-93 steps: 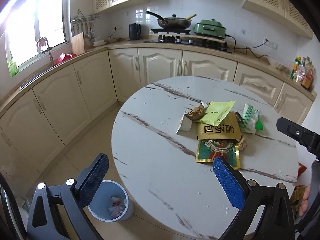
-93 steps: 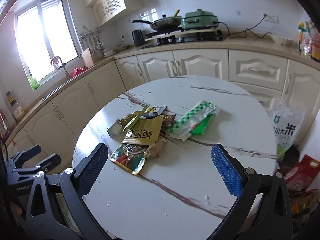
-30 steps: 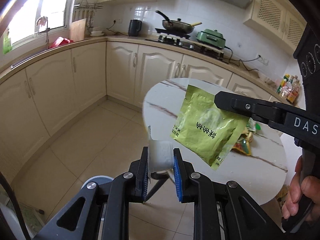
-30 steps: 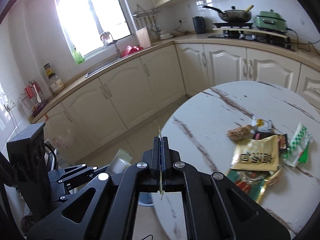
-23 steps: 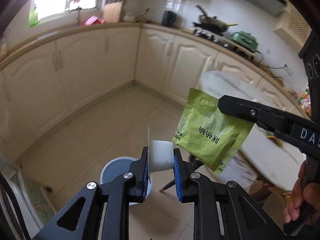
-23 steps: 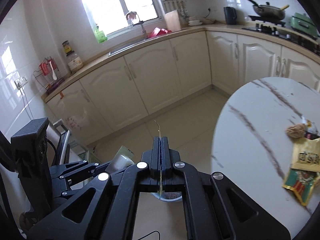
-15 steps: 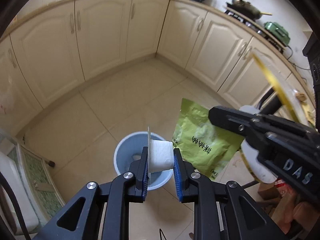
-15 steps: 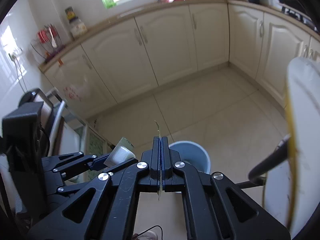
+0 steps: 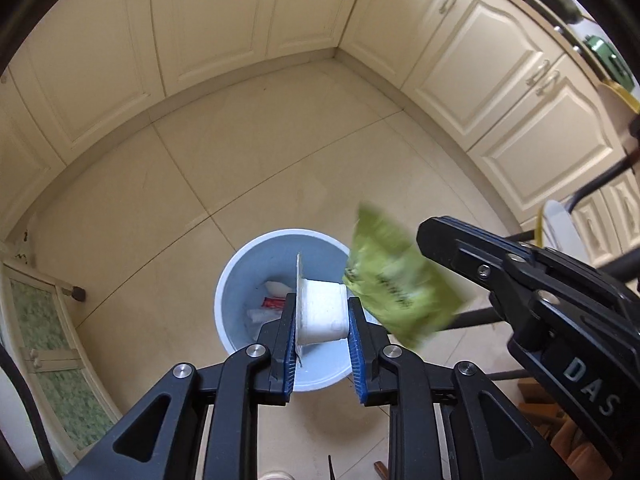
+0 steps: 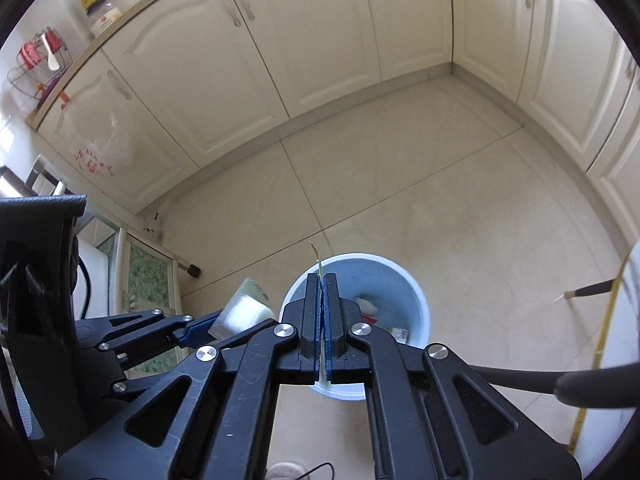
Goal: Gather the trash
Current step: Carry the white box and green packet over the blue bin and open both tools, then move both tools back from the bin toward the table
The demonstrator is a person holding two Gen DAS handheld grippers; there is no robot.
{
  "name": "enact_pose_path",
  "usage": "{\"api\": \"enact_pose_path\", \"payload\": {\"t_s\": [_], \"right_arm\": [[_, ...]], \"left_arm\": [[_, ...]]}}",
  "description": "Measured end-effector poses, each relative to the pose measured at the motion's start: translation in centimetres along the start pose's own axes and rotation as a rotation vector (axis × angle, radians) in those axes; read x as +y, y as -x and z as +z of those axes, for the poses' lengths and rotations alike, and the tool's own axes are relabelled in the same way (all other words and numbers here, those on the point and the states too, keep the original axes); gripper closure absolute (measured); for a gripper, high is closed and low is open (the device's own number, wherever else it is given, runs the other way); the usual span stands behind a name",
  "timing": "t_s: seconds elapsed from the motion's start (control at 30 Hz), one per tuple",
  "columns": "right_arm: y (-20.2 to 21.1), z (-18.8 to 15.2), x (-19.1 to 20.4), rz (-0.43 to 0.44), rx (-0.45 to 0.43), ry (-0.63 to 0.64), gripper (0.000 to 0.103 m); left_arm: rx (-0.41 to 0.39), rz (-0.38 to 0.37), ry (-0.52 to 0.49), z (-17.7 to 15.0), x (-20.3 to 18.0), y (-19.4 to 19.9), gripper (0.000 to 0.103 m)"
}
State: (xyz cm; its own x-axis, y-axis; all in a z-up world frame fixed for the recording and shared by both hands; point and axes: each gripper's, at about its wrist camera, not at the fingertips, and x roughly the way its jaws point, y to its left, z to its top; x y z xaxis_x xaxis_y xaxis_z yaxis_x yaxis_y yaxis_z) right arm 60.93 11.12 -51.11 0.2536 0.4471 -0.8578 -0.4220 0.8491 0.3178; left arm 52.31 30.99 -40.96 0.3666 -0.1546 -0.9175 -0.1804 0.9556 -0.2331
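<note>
Your left gripper (image 9: 322, 316) pinches a small white plastic cup (image 9: 322, 312) with a peeled foil lid, directly above the round pale blue plastic bin (image 9: 236, 280) on the tiled floor. Only the left view shows the flat face of the green foil snack packet (image 9: 396, 286), blurred, beside the cup. In the right view your right gripper (image 10: 322, 316) is pressed together on this packet (image 10: 319, 266), seen only as a thin edge. There the white cup (image 10: 243, 314) is half hidden. Scraps (image 10: 368, 306) inside the bin (image 10: 418, 300) are hard to make out.
</note>
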Motion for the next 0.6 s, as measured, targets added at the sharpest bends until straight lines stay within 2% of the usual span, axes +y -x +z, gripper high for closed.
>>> {"api": "enact_pose_path", "payload": {"t_s": [0.07, 0.1, 0.13, 0.2, 0.3, 0.37, 0.43, 0.53, 0.6], "right_arm": [[-0.3, 0.0, -0.8, 0.007, 0.001, -0.011, 0.088], [-0.2, -0.1, -1.0, 0.005, -0.001, -0.017, 0.086], [-0.1, -0.2, -1.2, 0.012, -0.002, -0.023, 0.078], [0.3, -0.3, -1.2, 0.009, -0.005, -0.023, 0.073], [1.7, -0.2, -1.0, -0.003, -0.019, -0.019, 0.07], [3.5, -0.1, -0.4, -0.032, -0.046, -0.007, 0.058], [6.0, -0.2, 0.3, -0.052, -0.086, 0.012, 0.055], [10.6, -0.1, 2.0, -0.079, -0.163, 0.038, 0.049], [14.1, -0.3, 3.0, -0.104, -0.224, 0.061, 0.039]], "left_arm": [[0.006, 0.032, 0.011, 0.8, 0.6, 0.0, 0.061], [0.004, 0.041, 0.018, 1.3, 0.4, 0.2, 0.046], [0.0, 0.037, 0.024, 1.9, 0.4, 0.3, 0.041], [-0.009, 0.016, 0.028, 1.7, 0.7, 1.2, 0.039], [-0.025, 0.053, 0.033, 1.9, 0.8, 3.0, 0.039], [-0.07, 0.063, 0.044, 2.1, 0.2, 5.6, 0.039], [-0.126, 0.08, 0.039, 2.5, -1.9, 7.7, 0.039], [-0.215, 0.107, 0.03, 0.8, -3.4, 12.7, 0.039], [-0.298, 0.121, 0.017, -0.7, -4.2, 17.1, 0.038]]}}
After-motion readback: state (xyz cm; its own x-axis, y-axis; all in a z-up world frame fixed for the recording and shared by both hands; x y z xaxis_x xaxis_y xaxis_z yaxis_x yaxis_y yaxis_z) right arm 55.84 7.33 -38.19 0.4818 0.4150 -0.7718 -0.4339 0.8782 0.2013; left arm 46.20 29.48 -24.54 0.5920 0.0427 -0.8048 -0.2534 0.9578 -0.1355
